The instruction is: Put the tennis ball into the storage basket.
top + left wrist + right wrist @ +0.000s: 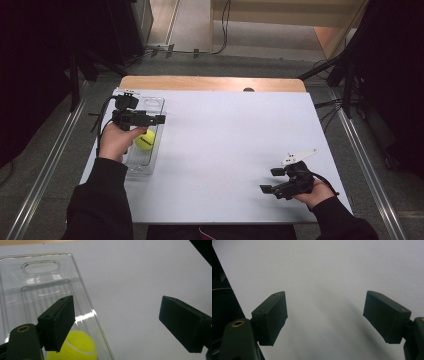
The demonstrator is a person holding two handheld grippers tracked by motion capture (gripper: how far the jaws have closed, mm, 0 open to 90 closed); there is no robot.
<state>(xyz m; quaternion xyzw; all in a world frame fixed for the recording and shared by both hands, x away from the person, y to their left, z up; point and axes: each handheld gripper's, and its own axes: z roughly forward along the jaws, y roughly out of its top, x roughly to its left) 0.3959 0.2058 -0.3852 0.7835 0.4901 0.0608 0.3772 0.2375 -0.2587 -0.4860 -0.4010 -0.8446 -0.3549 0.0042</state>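
Left gripper view: your tennis ball (75,346) fuzzy yellow-green, white seam, inside clear tray (41,266); left gripper (117,325) agape, empty.

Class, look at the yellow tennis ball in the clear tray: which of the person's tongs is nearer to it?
Left. The left tongs hover just above the tennis ball in the clear tray; the right tongs sit far across the table, near its opposite edge.

My yellow-green tennis ball (75,346) with its white seam lies in a clear tray (82,302) on the white desk (235,145).
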